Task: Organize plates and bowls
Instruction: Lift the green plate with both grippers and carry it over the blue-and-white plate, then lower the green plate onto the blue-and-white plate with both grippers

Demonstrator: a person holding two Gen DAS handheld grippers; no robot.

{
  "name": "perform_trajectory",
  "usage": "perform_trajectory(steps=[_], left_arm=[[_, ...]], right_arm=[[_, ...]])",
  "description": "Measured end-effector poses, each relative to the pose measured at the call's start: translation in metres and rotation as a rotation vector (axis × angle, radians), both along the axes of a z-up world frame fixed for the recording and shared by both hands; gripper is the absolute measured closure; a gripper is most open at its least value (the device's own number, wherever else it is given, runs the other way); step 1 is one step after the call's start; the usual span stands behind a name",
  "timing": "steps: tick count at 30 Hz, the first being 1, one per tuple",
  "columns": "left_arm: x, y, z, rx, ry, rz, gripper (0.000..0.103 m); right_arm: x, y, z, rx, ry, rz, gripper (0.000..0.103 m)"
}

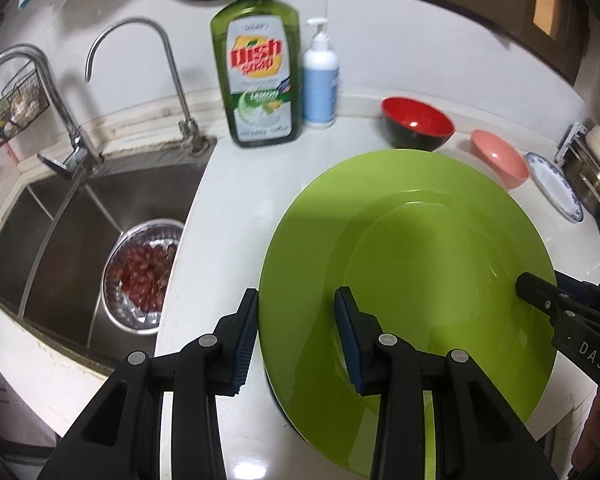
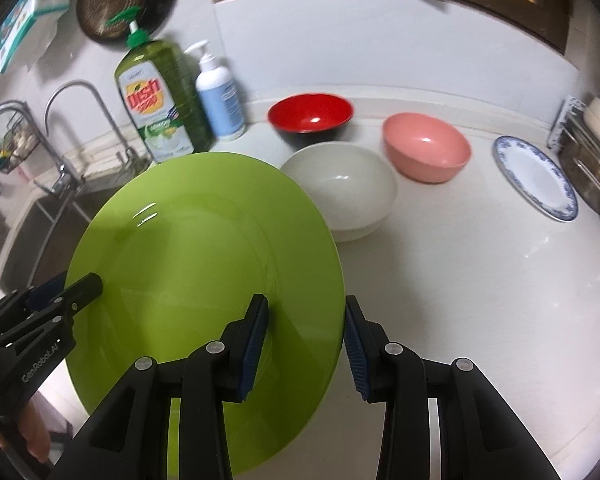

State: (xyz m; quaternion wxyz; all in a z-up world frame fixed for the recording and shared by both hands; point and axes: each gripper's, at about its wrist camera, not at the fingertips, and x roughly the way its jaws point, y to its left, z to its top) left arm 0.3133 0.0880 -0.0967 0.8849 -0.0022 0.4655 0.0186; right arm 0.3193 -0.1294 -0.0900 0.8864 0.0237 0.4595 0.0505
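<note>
Glossy round green plate (image 1: 440, 248) pinched at opposite rims by both hand-held grippers.

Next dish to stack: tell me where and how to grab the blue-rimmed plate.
Grip the blue-rimmed plate by its raised rim, probably on the near, open-counter side. It appears to lie flat on the counter, so only the rim gives the fingers an edge. The metal rack crowds its far right side; the pink bowl stands clear to its left.

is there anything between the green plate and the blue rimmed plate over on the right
Yes. The green plate, held at opposite edges by the left claw and right claw, has the white bowl and pink bowl roughly between it and the blue-rimmed plate. Bare counter nearer the camera looks free.
</note>
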Motion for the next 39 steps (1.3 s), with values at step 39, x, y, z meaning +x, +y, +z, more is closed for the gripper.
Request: perform_trajectory(steps=[39], left_arm=[[0.016,0.005,-0.073,0.029,0.166,0.010,0.066]], right_arm=[[0.023,0.022,-0.072,-0.046,0.200,0.027,0.064]])
